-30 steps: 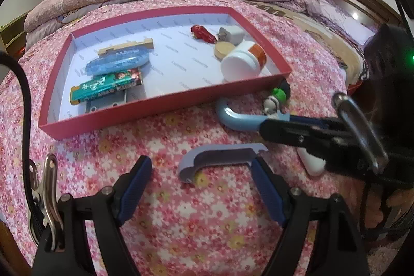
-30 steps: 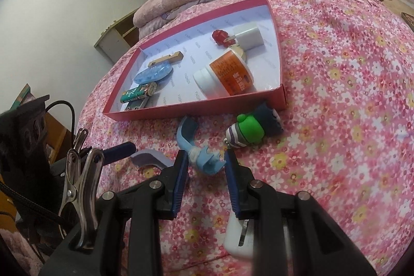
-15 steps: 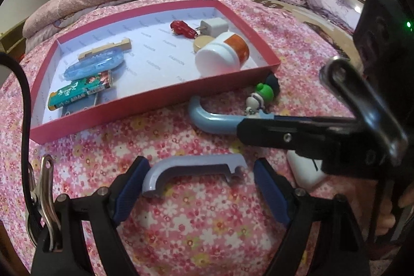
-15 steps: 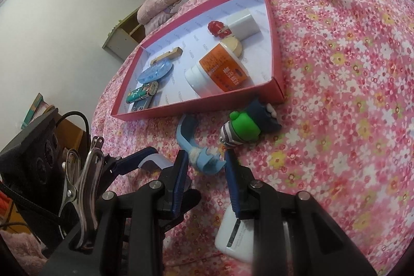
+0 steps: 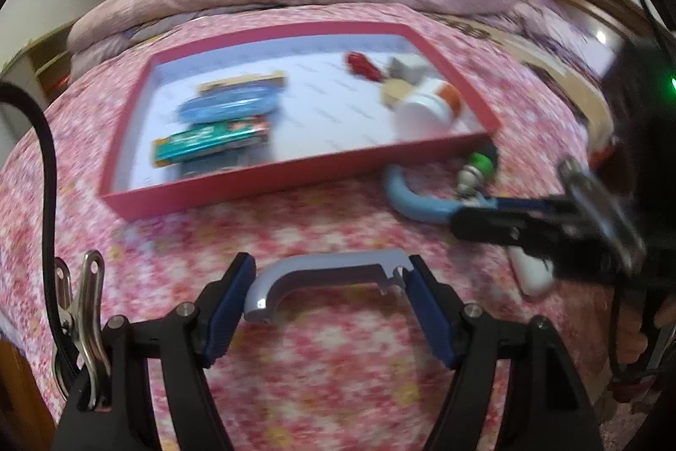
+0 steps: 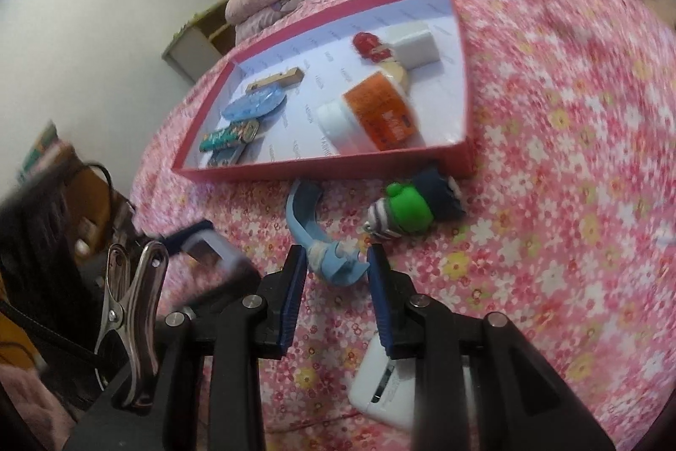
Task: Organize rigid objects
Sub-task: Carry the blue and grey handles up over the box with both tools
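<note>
A grey curved handle piece [image 5: 333, 269] lies on the flowered bedspread, spanning my left gripper [image 5: 327, 290]. The jaws are closing and both blue pads touch its ends. A light-blue hook-shaped piece [image 6: 308, 227] lies in front of the red tray [image 6: 321, 165]. My right gripper [image 6: 336, 273] is shut on its near end. In the left wrist view the right gripper [image 5: 469, 216] comes in from the right, holding the blue hook [image 5: 405, 197]. A green and dark toy figure [image 6: 405, 210] rests by the tray's near right corner.
The red tray [image 5: 295, 176] holds a white jar with an orange label [image 6: 372, 113], a blue oval case [image 6: 253, 104], a green pack [image 6: 228, 136], a red toy, a white adapter and a wooden piece. A white power bank [image 6: 388, 387] lies under the right gripper. A pillow roll lies behind.
The left jaws have narrowed onto the ends of the grey handle, and the left view has shifted sideways. The right gripper keeps its hold on the blue hook.
</note>
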The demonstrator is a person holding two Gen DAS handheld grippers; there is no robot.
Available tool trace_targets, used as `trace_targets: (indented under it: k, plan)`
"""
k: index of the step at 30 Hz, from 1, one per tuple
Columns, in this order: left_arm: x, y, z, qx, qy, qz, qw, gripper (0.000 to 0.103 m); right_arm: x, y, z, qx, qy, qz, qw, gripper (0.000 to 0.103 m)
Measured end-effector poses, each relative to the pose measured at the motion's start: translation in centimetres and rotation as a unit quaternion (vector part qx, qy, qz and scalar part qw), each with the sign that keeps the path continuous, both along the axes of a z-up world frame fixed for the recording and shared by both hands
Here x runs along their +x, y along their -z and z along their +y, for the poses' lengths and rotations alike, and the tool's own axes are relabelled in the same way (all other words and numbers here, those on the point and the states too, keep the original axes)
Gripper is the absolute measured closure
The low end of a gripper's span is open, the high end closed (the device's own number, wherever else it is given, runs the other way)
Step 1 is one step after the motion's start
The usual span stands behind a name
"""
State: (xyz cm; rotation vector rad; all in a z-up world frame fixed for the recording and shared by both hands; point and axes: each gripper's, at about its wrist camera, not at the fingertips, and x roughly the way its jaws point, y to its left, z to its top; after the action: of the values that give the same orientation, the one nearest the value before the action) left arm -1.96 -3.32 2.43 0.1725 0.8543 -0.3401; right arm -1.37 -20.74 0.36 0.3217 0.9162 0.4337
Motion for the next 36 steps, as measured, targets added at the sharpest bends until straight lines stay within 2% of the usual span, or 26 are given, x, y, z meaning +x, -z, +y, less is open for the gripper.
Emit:
trace_targets:
  k: [3, 8, 16, 18, 20, 23, 31, 36]
  plan:
    - [0.2, -0.3, 2.1, -0.006, -0.026, -0.001, 0.9996, 0.027, 0.2, -0.3, 1.3, -0.034, -0.014, -0.008, 0.999, 0.071]
    - [0.2, -0.5, 4.8, -0.014, -0.059, -0.003, 0.9982, 0.027, 0.9, -0.5, 3.1, -0.075, -0.027, -0.020, 0.997, 0.056]
    - [0.5, 0.0, 6.4, -0.028, -0.079, 0.007, 0.9964, 0.027, 1.9, -0.7, 5.9, -0.143, -0.036, -0.045, 0.988, 0.055]
    - [0.4, 0.0, 6.5, -0.028, -0.079, 0.007, 0.9964, 0.027, 1.6, -0.7, 5.9, -0.146, -0.035, -0.052, 0.987, 0.060]
    - [0.5, -0.1, 6.5, -0.027, -0.078, 0.004, 0.9966, 0.027, 1.4, -0.7, 5.7, -0.141, -0.033, -0.053, 0.988, 0.073]
    - [0.4, -0.2, 6.5, -0.030, -0.076, 0.002, 0.9966, 0.027, 1.3, -0.6, 5.2, -0.129, -0.037, -0.051, 0.990, 0.084]
    - [0.4, -1.0, 6.2, -0.034, -0.073, -0.005, 0.9967, 0.027, -0.1, -1.4, 5.2, -0.086, -0.053, -0.070, 0.992, 0.085]
    - [1.4, -1.9, 5.6, -0.035, -0.059, -0.012, 0.9976, 0.027, -0.2, -2.4, 5.3, -0.076, -0.054, -0.080, 0.992, 0.085]
